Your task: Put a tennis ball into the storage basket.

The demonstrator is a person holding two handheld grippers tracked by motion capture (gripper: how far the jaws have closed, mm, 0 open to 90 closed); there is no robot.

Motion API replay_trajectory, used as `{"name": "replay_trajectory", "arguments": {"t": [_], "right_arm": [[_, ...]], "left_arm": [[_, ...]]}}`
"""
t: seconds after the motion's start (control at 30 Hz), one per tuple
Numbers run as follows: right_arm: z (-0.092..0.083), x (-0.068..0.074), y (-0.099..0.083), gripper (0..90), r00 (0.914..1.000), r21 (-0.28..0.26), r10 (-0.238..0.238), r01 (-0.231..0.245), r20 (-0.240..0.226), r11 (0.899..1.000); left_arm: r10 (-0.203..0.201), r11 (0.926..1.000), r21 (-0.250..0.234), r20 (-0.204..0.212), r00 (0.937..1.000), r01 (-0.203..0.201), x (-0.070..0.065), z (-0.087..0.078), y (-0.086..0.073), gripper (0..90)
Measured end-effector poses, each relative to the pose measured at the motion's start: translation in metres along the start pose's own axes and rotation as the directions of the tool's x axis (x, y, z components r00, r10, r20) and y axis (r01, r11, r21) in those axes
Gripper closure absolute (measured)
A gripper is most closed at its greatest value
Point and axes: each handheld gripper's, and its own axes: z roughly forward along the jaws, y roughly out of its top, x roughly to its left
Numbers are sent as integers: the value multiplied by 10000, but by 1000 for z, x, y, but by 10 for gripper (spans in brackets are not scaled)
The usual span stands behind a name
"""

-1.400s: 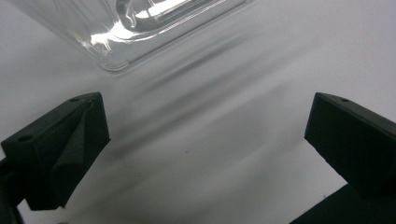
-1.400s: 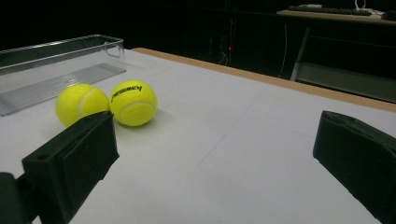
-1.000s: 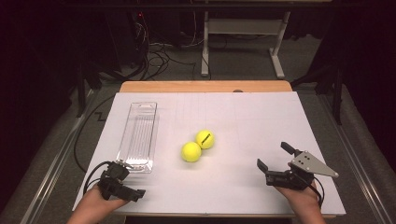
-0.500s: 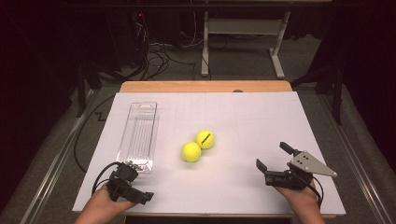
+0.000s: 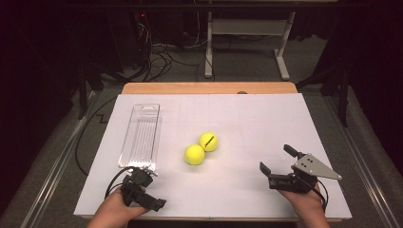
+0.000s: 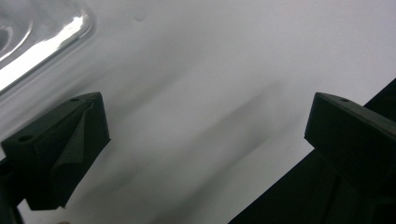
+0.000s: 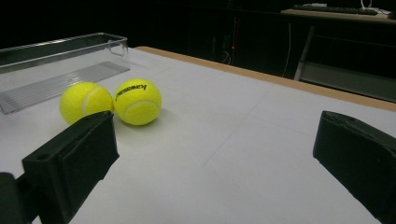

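The right gripper (image 5: 278, 166), jaws spread and empty, sits near-right of two touching tennis balls (image 5: 201, 147) mid-table; it should take the nearer ball squarely. The left gripper (image 5: 145, 191) is also spread, by the clear tray (image 5: 140, 135).

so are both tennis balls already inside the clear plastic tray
No, both tennis balls lie touching each other on the white table cover, to the right of the clear plastic tray.

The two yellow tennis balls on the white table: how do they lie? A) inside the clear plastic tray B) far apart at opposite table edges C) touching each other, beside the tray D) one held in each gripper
C: the two yellow tennis balls sit touching on the table, right of the clear plastic tray.
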Motion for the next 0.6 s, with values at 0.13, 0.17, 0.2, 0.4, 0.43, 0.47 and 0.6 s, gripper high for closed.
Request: {"name": "replay_trajectory", "arguments": {"t": [0.13, 0.17, 0.2, 0.4, 0.43, 0.47, 0.6], "right_arm": [[0, 0, 0, 4, 10000, 3, -24, 24, -13, 10000], [0, 0, 0, 4, 10000, 9, -33, 33, -17, 10000], [0, 0, 0, 4, 10000, 18, -31, 31, -21, 10000], [0, 0, 0, 4, 10000, 8, -38, 38, -30, 10000], [0, 0, 0, 4, 10000, 8, -48, 48, -29, 10000], [1, 0, 0, 4, 10000, 10, -35, 35, -35, 10000], [0, 1, 0, 4, 10000, 8, -40, 40, -74, 10000]], "left_arm": [[152, 9999, 53, -37, 9999, -152, -7, 3, 6, 8], [150, 9999, 64, -24, 9999, -149, -7, 3, 7, 8], [154, 9999, 31, -63, 9999, -154, -9, 4, 9, 8], [313, 9993, -209, 94, 9995, -311, -17, 5, 19, 8], [309, 9993, -196, 79, 9995, -307, -18, 6, 20, 8], [345, 9993, -140, 139, 9993, -343, -21, 8, 24, 8], [316, 9994, -123, 107, 9994, -315, -22, 9, 28, 8]]}}
